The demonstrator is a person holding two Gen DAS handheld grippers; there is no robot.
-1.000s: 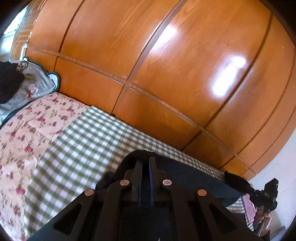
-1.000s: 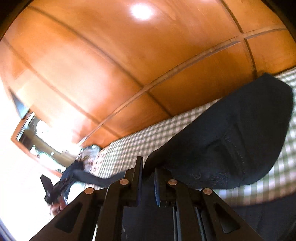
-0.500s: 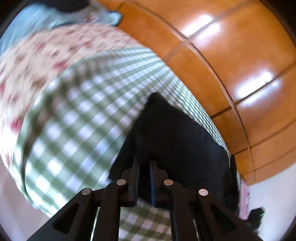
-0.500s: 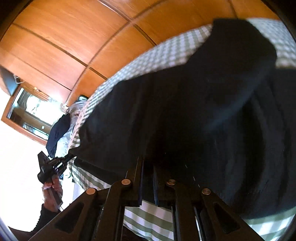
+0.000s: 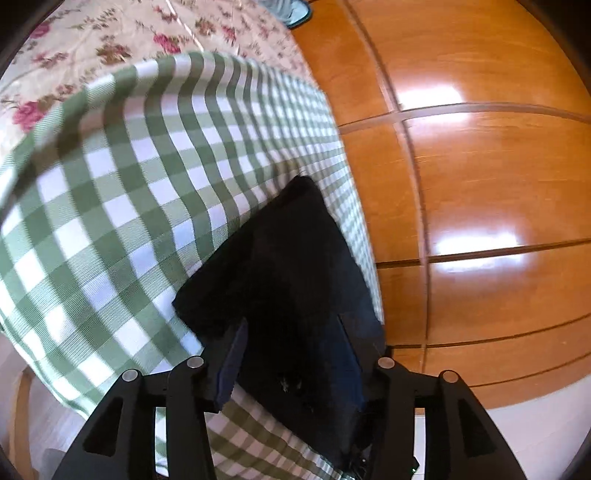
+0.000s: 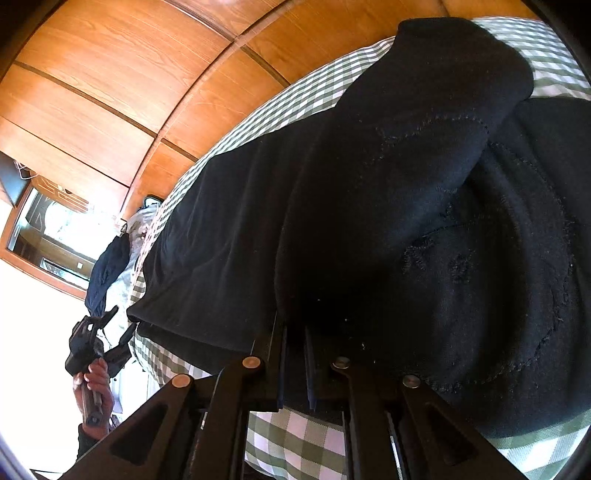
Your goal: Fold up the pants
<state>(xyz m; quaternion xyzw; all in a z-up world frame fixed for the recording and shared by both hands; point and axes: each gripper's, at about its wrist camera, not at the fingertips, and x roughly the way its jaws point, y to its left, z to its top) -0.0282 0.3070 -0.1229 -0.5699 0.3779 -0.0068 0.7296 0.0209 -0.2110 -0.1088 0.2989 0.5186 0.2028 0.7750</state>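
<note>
Black pants [image 5: 288, 266] lie on the green checked cloth [image 5: 122, 206], one layer folded over another. In the right wrist view the pants [image 6: 369, 206] fill most of the frame, with the seat stitching showing. My left gripper [image 5: 291, 332] is open, its fingers spread either side of the pants' near end, just above the fabric. My right gripper [image 6: 293, 332] is shut on the near edge of the pants. The left gripper also shows in the right wrist view [image 6: 107, 332], off the pants' far corner, held by a hand.
A wooden panelled wardrobe [image 5: 480, 184] runs along the bed's far side. A floral sheet [image 5: 92, 33] lies beyond the checked cloth. A pillow and dark clothing [image 6: 107, 269] sit at the head of the bed. The bed's edge [image 5: 55, 369] drops off near my left gripper.
Both grippers swung down and carried the pants onto the bed, laying one layer over the other. My left gripper has opened and let go. The right gripper stays shut on the fabric.
</note>
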